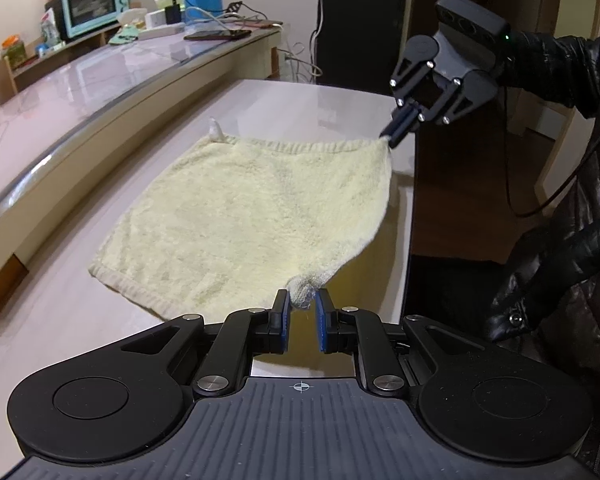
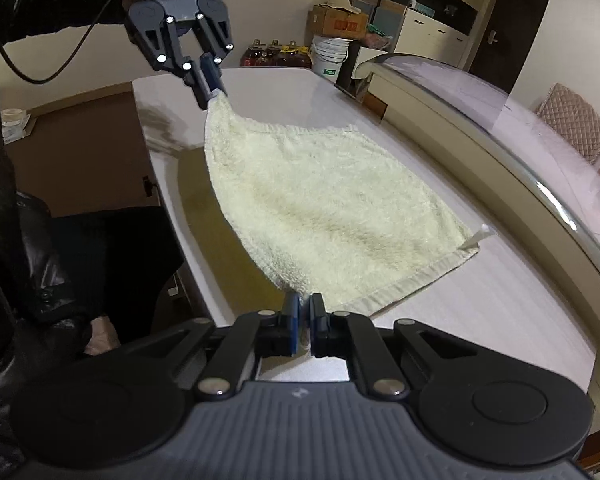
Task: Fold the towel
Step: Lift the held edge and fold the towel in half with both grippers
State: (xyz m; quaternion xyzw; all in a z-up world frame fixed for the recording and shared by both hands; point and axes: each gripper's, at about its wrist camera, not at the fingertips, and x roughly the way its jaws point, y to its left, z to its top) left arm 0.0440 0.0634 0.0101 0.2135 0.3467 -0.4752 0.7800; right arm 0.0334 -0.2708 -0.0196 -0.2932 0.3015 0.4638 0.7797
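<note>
A cream terry towel [image 1: 252, 216] lies spread on the pale table [image 1: 60, 320], with its near edge lifted off the surface. My left gripper [image 1: 302, 306] is shut on one lifted corner of the towel. My right gripper [image 1: 392, 138] is shut on the other lifted corner at the table's right edge. In the right wrist view the towel [image 2: 332, 208] stretches from my right gripper [image 2: 304, 308] up to my left gripper [image 2: 212, 92]. The two far corners rest flat on the table. A small white loop tag [image 2: 476, 238] sticks out of one far corner.
A curved glass-topped counter [image 1: 100, 76] runs along the far side of the table, carrying a teal toaster oven [image 1: 94, 4], phones and cables. The table edge [image 2: 168, 184] drops off beside the lifted side. Boxes, bottles and a white bucket [image 2: 330, 58] stand beyond the table's end.
</note>
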